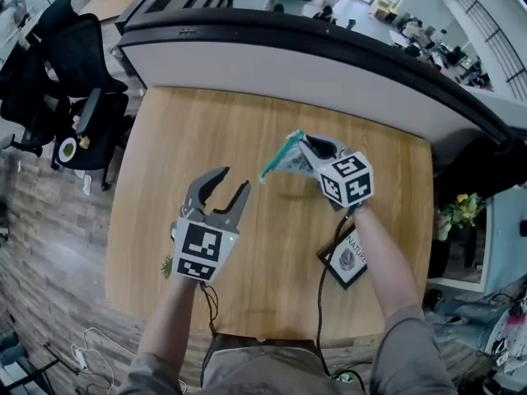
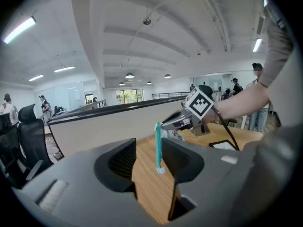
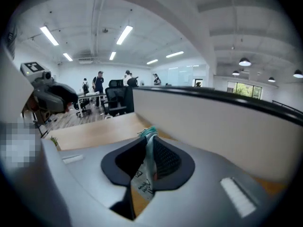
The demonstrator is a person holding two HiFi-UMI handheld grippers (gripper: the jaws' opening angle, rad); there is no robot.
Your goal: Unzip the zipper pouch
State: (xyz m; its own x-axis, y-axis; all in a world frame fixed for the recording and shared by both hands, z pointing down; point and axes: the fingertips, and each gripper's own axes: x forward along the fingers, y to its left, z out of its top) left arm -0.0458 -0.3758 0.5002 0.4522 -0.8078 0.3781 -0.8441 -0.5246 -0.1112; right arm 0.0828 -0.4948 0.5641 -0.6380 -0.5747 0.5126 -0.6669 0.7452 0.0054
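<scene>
Now one pouch (image 1: 282, 161), right tool (image 1: 306, 148); left tool (image 1: 233, 181) agape.

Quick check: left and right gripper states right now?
Left gripper: open, holding nothing.
Right gripper: closed on the white fabric zipper pouch with teal edge.

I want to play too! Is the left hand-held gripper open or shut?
Open: the left hand-held gripper has its jaws apart, holding nothing.

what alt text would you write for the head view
Seen from above, the right gripper holds a teal-edged zipper pouch above a wooden table. The left gripper hovers nearby, jaws open and empty.
</scene>
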